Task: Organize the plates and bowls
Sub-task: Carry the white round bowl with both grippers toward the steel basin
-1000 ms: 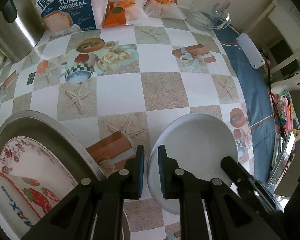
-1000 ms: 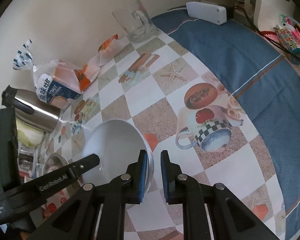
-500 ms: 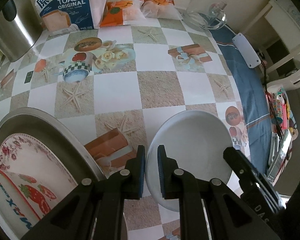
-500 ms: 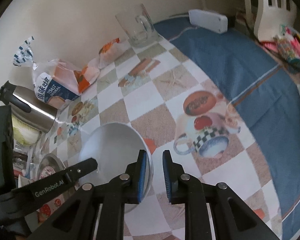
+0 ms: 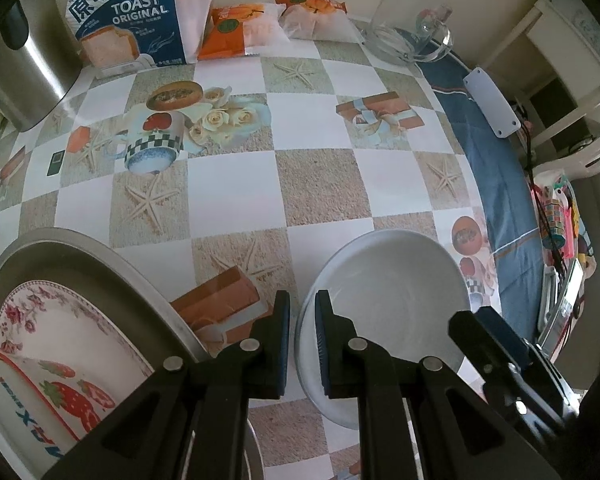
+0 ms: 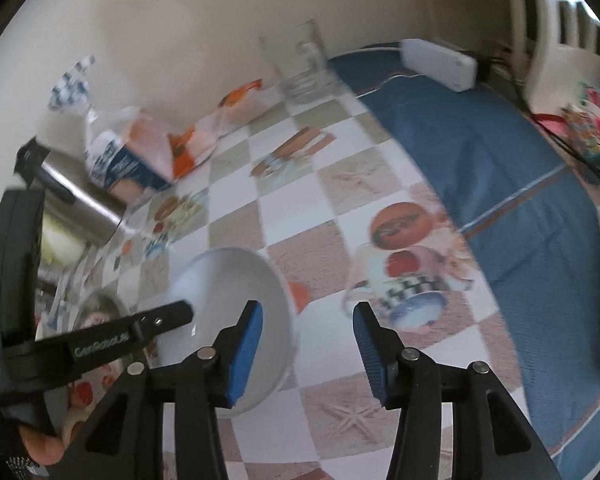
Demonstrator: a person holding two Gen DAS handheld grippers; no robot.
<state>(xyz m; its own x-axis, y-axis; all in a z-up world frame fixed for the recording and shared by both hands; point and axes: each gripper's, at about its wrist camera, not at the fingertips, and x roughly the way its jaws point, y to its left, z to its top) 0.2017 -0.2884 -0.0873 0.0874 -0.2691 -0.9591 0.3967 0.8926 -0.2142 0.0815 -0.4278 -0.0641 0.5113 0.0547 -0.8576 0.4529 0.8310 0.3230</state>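
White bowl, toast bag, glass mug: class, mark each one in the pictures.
white bowl [image 5: 396,280], left wrist view, on its inner wall.
toast bag [image 5: 132,12], left wrist view, on its blue printed front.
glass mug [image 5: 400,20], left wrist view, on its clear side.

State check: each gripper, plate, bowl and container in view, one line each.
left gripper: shut on the white bowl's near rim
right gripper: open, jaws have just been opening, nothing between the pads
white bowl: upright, empty, on the tablecloth
floral plate: lying in the metal pan
strawberry bowl: on the floral plate
glass mug: upright, empty
toast bag: standing, closed
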